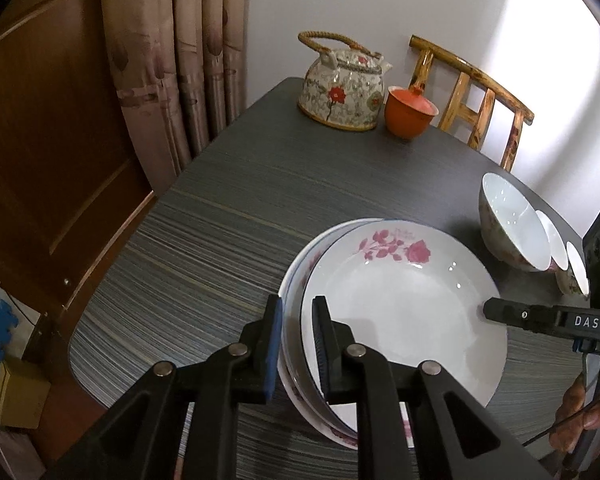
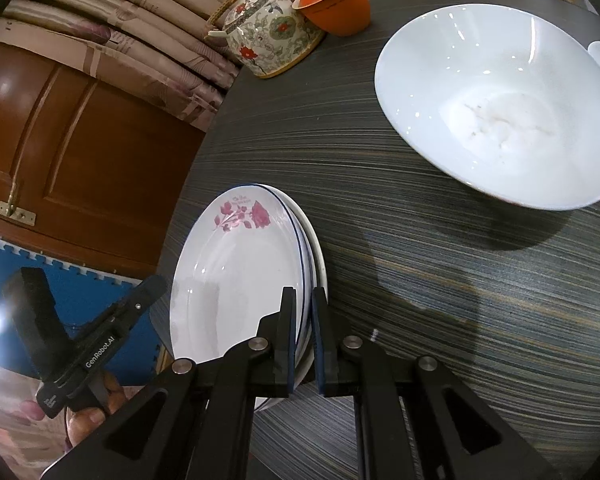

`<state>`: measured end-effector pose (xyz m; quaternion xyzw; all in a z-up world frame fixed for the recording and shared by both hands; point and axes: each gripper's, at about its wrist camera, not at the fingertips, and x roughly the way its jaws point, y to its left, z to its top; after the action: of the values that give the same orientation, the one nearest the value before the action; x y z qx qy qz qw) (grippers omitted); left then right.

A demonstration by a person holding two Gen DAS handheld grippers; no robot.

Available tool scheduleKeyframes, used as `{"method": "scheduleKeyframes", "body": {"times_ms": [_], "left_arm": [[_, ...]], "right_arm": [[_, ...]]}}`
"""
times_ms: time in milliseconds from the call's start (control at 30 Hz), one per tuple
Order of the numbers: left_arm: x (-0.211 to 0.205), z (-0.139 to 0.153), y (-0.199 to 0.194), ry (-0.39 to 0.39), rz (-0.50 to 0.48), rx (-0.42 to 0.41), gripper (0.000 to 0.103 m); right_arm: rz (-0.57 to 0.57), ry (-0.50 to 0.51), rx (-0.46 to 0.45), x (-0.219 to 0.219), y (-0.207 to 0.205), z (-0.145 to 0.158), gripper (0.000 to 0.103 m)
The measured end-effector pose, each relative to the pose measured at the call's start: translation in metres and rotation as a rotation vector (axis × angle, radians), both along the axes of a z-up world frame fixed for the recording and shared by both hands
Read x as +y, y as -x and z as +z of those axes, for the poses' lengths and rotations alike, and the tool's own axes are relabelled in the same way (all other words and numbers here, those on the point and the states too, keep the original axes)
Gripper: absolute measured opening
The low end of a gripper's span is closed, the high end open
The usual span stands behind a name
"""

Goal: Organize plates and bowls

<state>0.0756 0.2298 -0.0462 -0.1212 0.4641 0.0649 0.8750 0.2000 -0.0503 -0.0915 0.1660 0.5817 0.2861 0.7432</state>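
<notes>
A stack of white plates sits on the dark striped table (image 1: pixel 228 216); the top plate (image 1: pixel 404 308) has a pink rose print and also shows in the right wrist view (image 2: pixel 240 276). My left gripper (image 1: pixel 298 308) is shut on the near-left rims of the plates. My right gripper (image 2: pixel 303 300) is shut on the opposite rims of the stack; its fingertip (image 1: pixel 496 310) shows in the left wrist view. A large white bowl (image 1: pixel 516 228) (image 2: pixel 496 108) stands to the right, with two smaller bowls (image 1: pixel 556 246) nested beside it.
A floral teapot (image 1: pixel 342 88) and an orange lidded cup (image 1: pixel 408 114) stand at the table's far end. A wooden chair (image 1: pixel 476 92) is behind the table. Curtains (image 1: pixel 172 48) and a wooden door (image 1: pixel 48 128) are to the left. A blue foam mat (image 2: pixel 80 292) covers the floor.
</notes>
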Motion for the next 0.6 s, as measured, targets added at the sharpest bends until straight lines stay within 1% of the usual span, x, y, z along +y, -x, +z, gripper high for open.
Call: {"method": "scheduleKeyframes", "body": {"times_ms": [100, 333, 600], "left_arm": [[0.003, 0.002, 0.001, 0.006, 0.007, -0.008, 0.017], [0.000, -0.001, 0.000, 0.002, -0.008, 0.009, 0.017], [-0.007, 0.000, 0.000, -0.010, -0.026, 0.007, 0.017]], "right_arm": [[-0.009, -0.010, 0.004, -0.002, 0.001, -0.001, 0.010], [-0.006, 0.000, -0.031, -0.003, 0.005, 0.004, 0.010], [-0.025, -0.036, -0.027, -0.010, 0.011, 0.004, 0.010]]}}
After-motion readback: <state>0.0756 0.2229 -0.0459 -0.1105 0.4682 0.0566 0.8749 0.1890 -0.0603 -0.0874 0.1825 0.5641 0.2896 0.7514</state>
